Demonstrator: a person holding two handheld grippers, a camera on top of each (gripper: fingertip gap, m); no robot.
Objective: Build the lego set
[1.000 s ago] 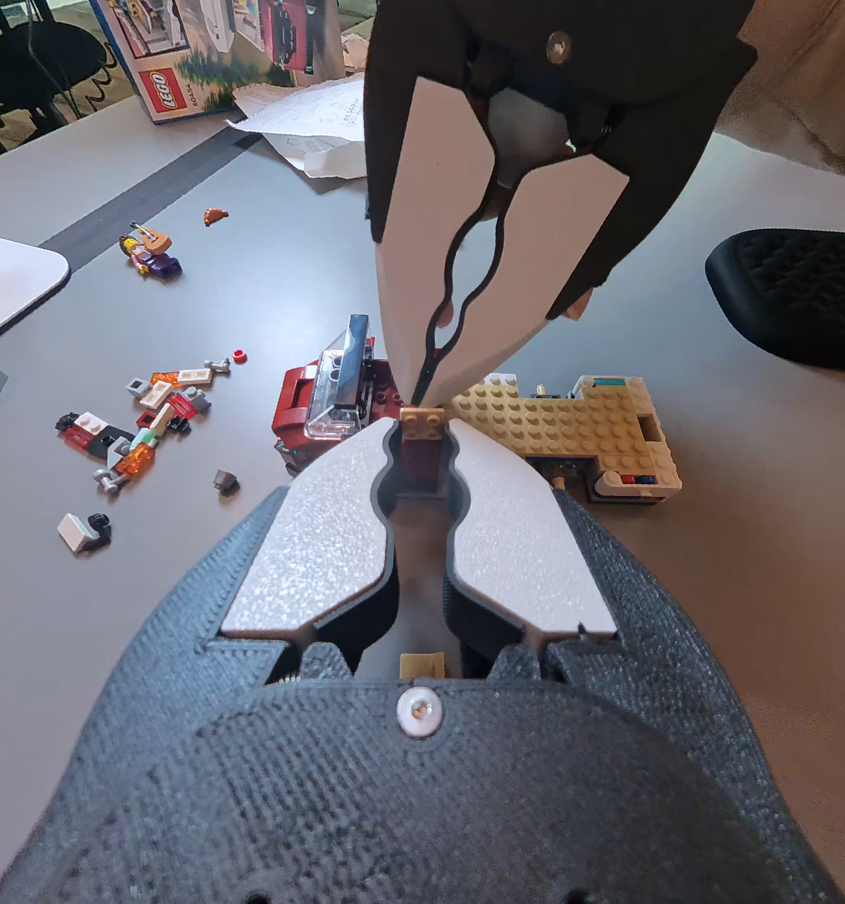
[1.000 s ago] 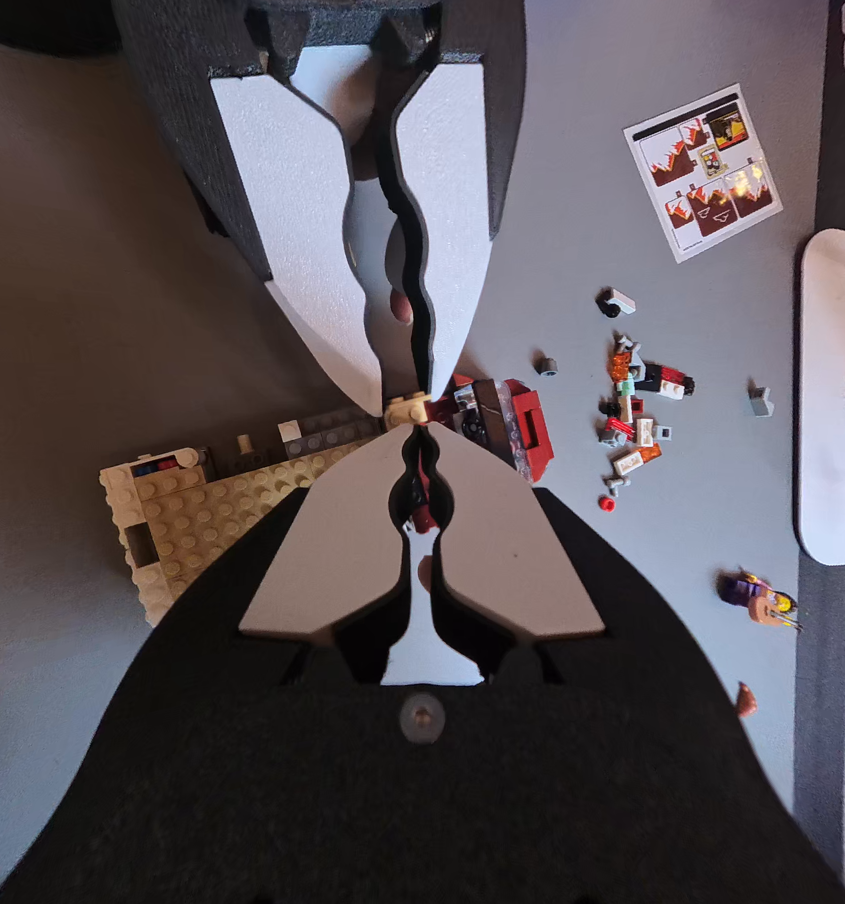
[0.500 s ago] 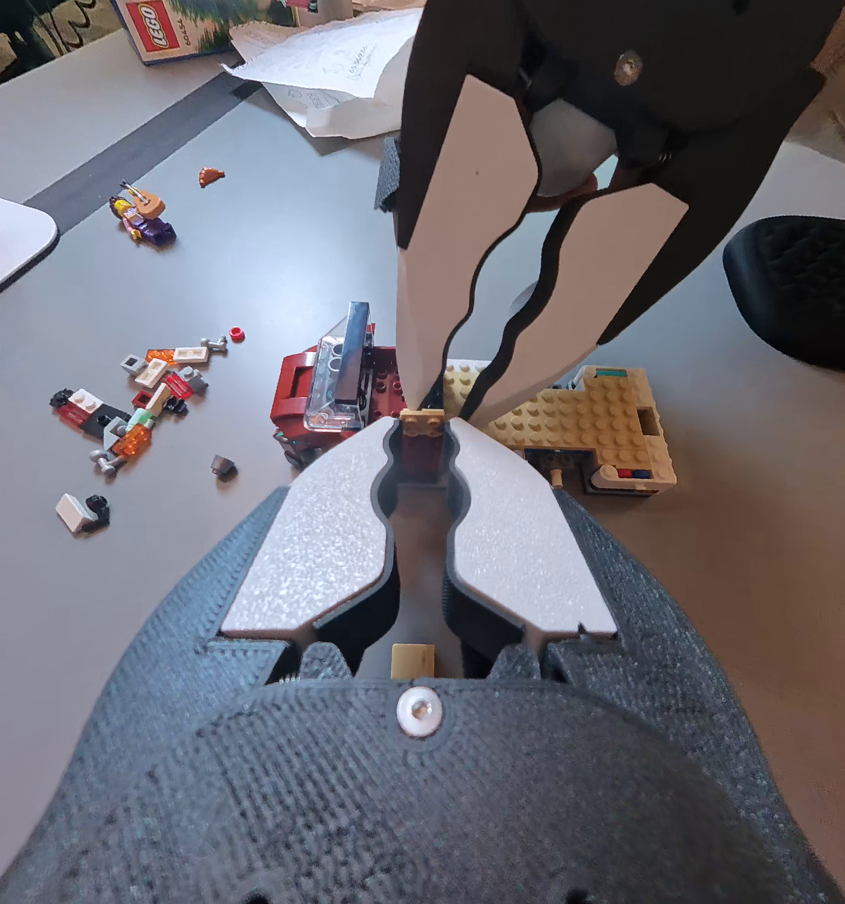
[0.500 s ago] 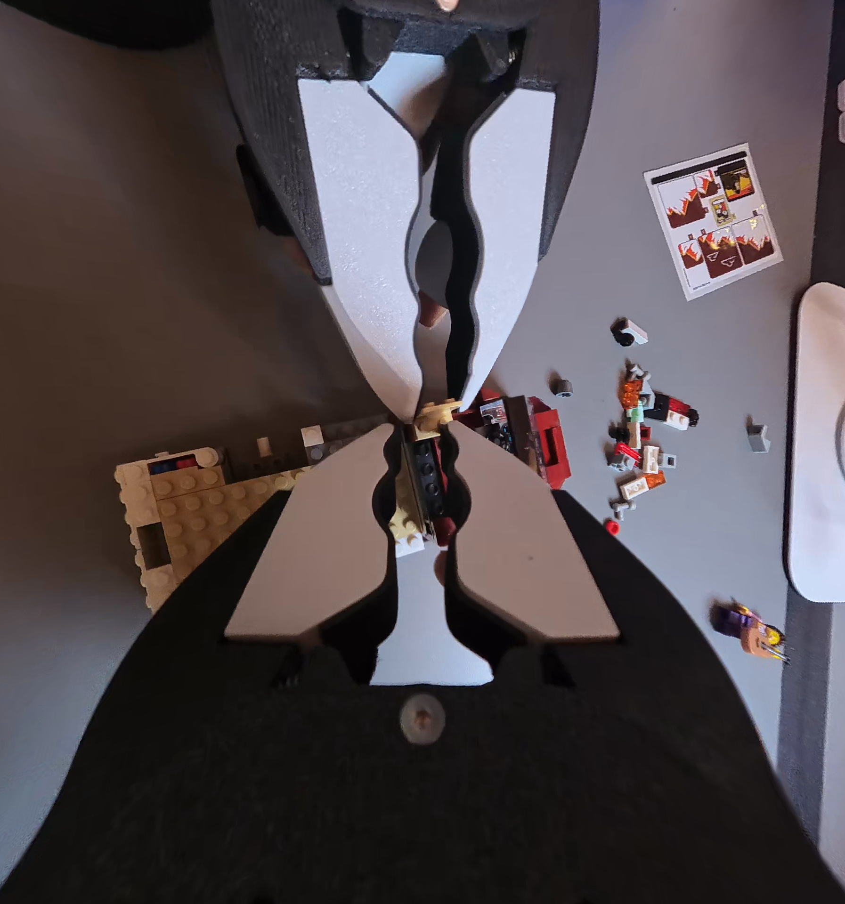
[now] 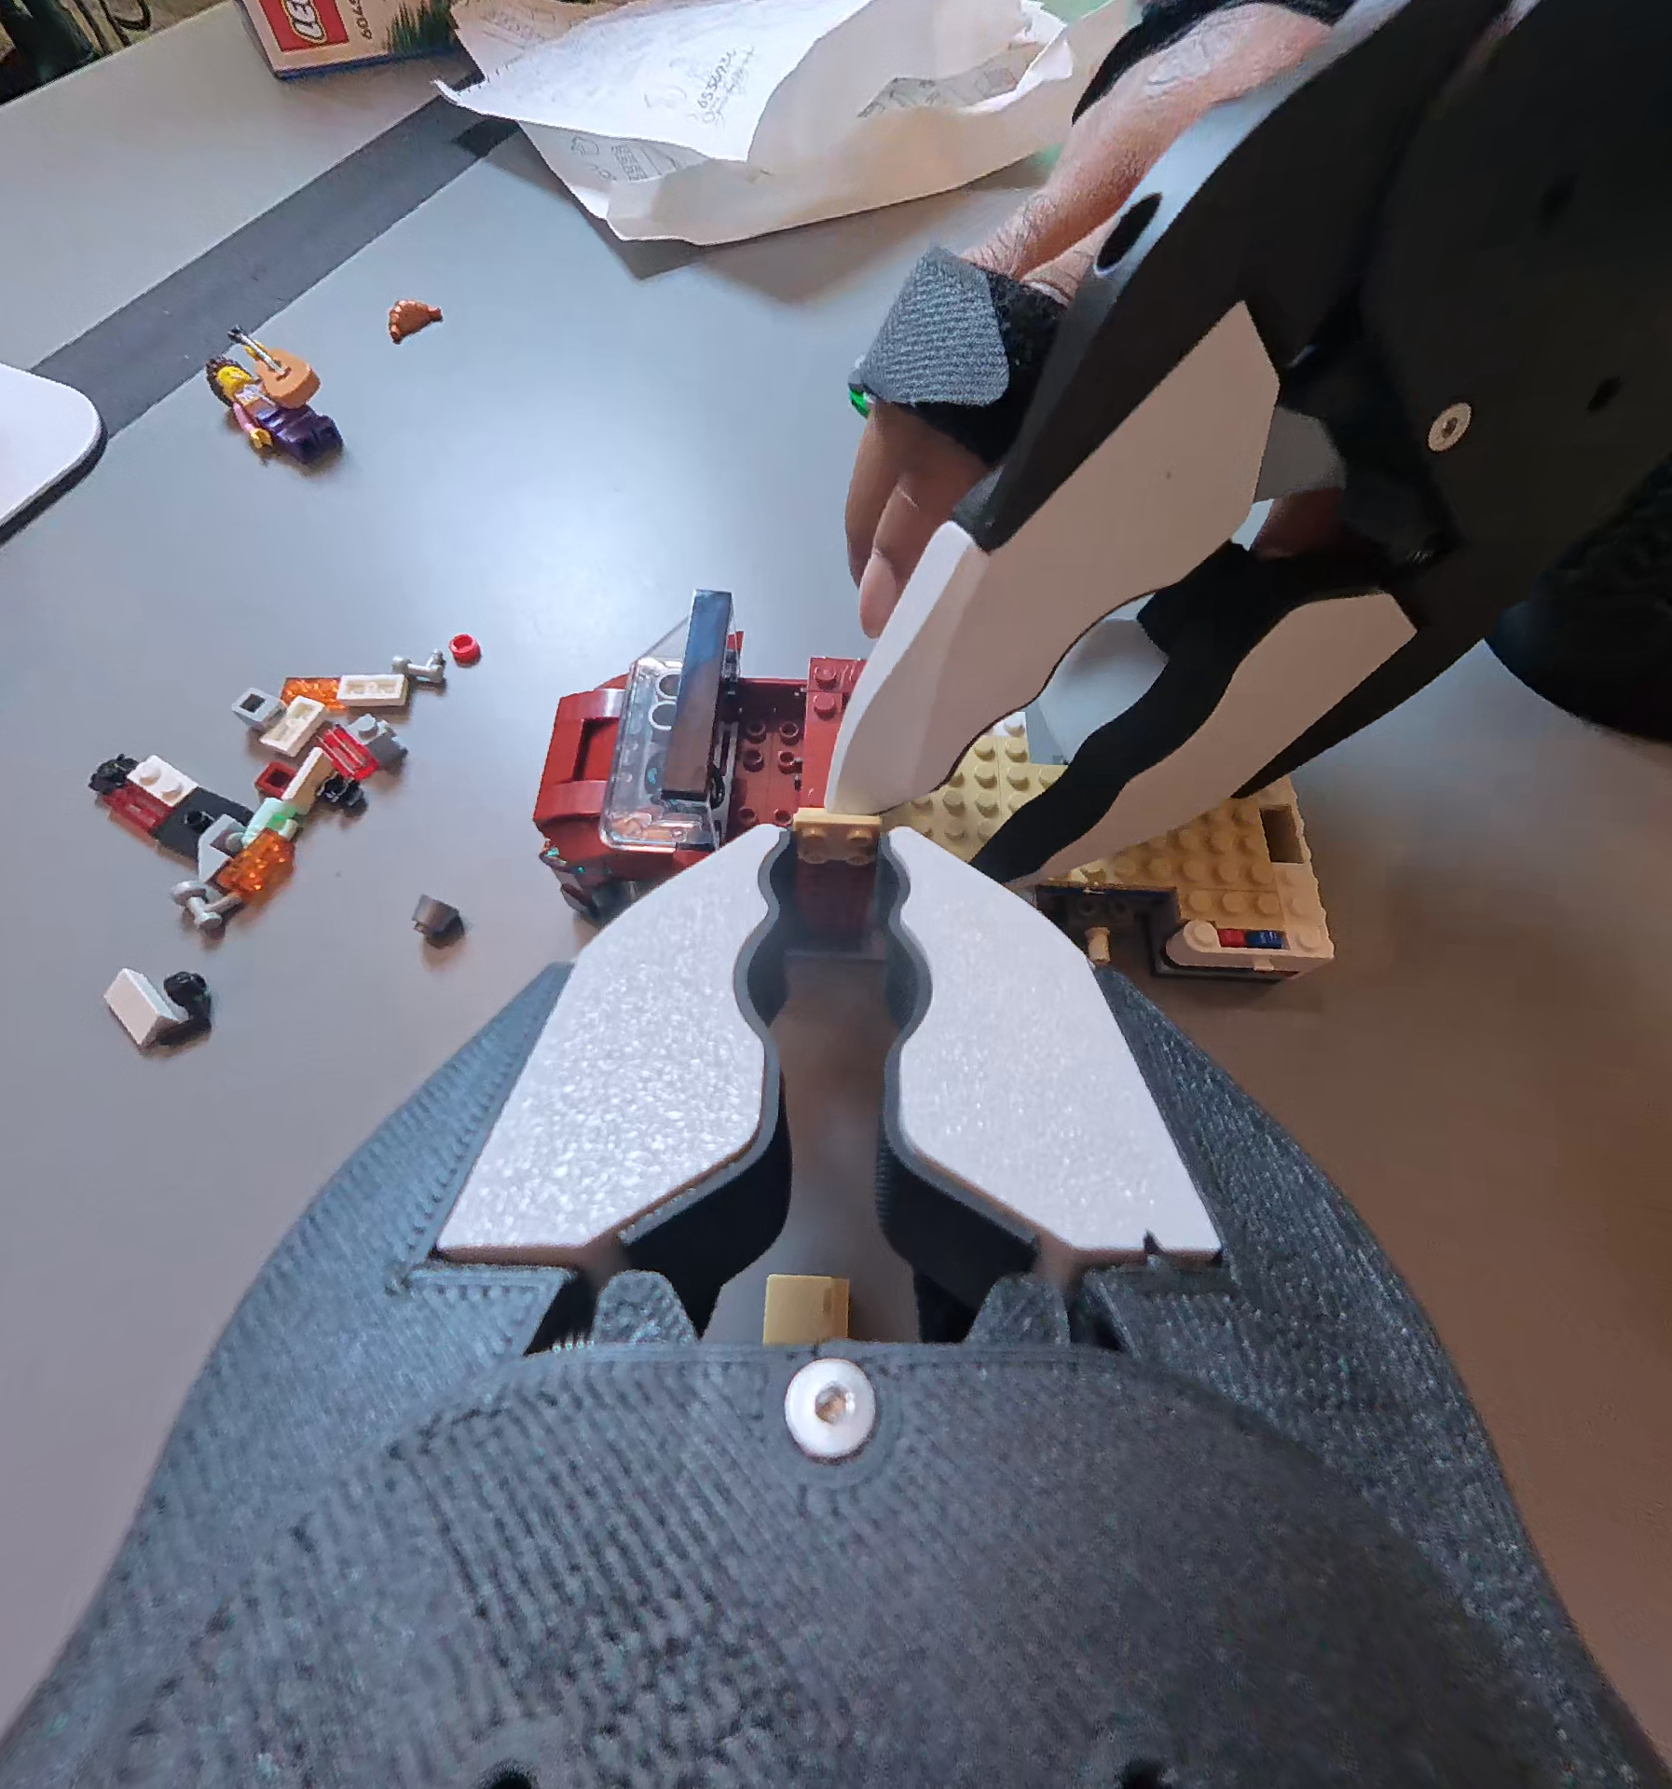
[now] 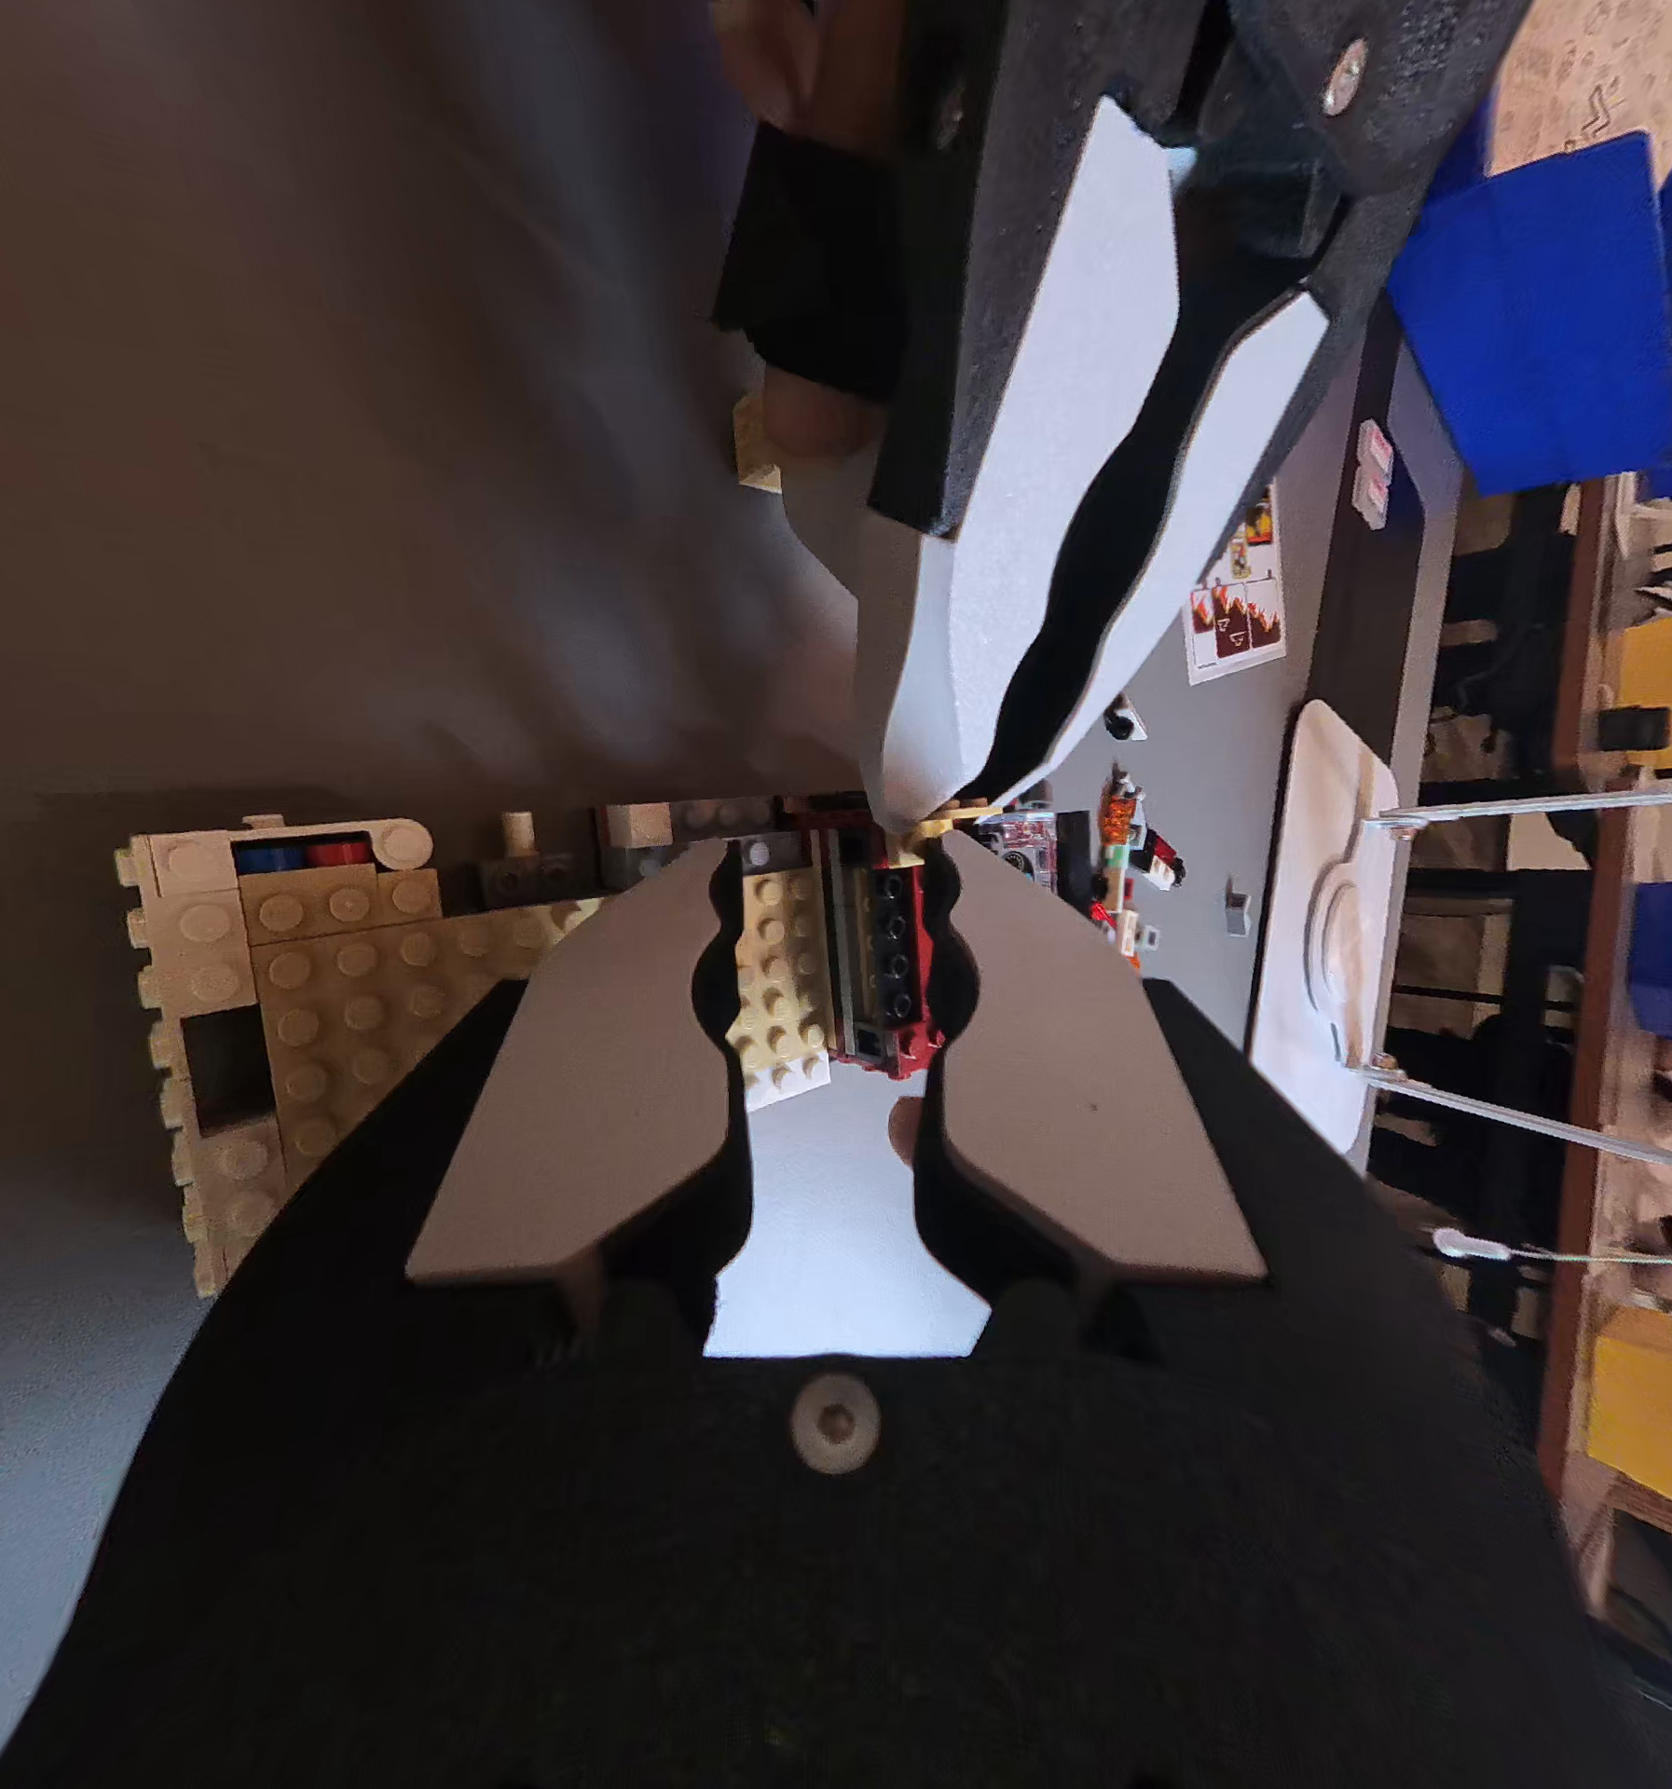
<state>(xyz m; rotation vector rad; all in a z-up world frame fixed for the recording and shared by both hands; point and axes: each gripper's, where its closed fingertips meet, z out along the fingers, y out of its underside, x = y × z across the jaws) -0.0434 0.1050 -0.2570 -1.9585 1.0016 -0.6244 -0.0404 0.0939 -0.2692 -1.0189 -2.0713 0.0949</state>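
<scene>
Loose bricks (image 5: 261,774) are cluttering the tabletop (image 5: 542,465) leftward; the tan plate build (image 5: 1200,852) is blocking rightward.

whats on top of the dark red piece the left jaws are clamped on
A small tan plate with studs caps the dark red piece held in the left gripper. One finger of the right gripper touches the plate's far edge, covering whatever lies behind it.

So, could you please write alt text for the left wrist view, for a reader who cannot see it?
The left gripper clamps a dark red brick piece topped by a small tan plate, part of a toy truck on a grey table. The right gripper, held by a hand, is open, one fingertip at that plate. Loose bricks lie left.
</scene>
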